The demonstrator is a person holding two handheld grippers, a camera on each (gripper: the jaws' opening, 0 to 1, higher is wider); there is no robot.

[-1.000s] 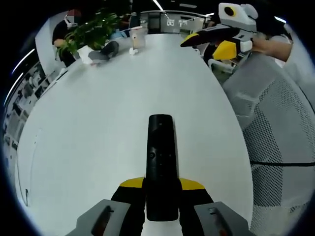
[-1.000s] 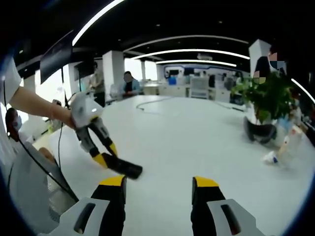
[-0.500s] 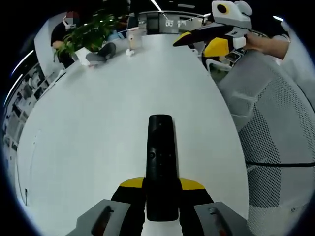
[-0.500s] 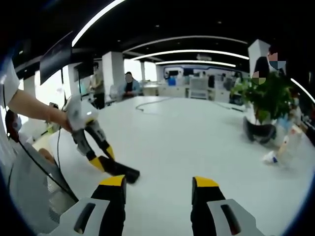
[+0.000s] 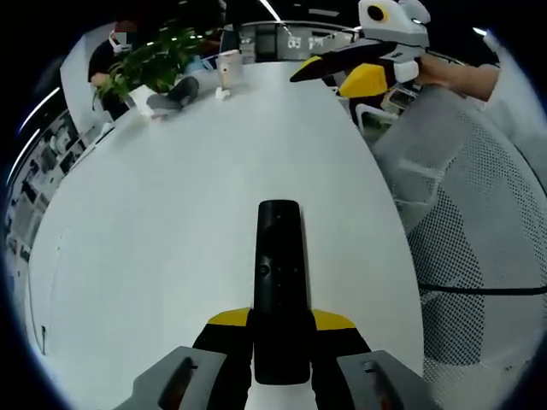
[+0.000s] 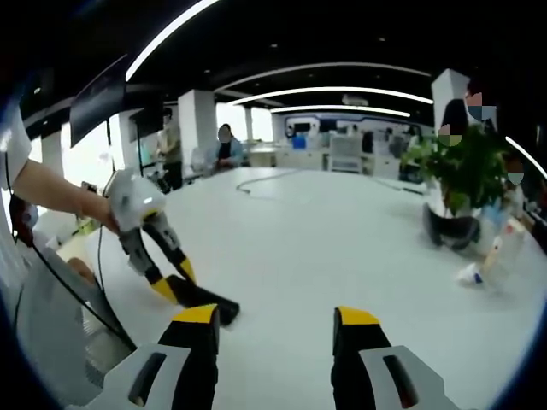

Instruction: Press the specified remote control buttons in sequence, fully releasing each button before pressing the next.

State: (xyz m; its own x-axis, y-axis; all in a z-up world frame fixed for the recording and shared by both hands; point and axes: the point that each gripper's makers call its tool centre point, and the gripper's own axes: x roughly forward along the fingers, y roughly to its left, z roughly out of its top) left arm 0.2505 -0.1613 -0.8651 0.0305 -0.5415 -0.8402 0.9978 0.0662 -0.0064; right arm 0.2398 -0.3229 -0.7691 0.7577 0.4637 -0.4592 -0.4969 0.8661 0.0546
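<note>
While the left gripper (image 5: 280,342) clamps the black remote control (image 5: 279,282) over the white table (image 5: 154,222) — long axis pointing forward — the right gripper (image 6: 275,329), jaws apart, stands well off to its right.

— What's different in the left gripper view?
— The yellow-tipped right gripper (image 5: 329,73) now sits further left along the upper edge.
— And the right gripper view?
— The grey left gripper (image 6: 181,289) with the slim black remote control (image 6: 205,300) is lower, further left.
</note>
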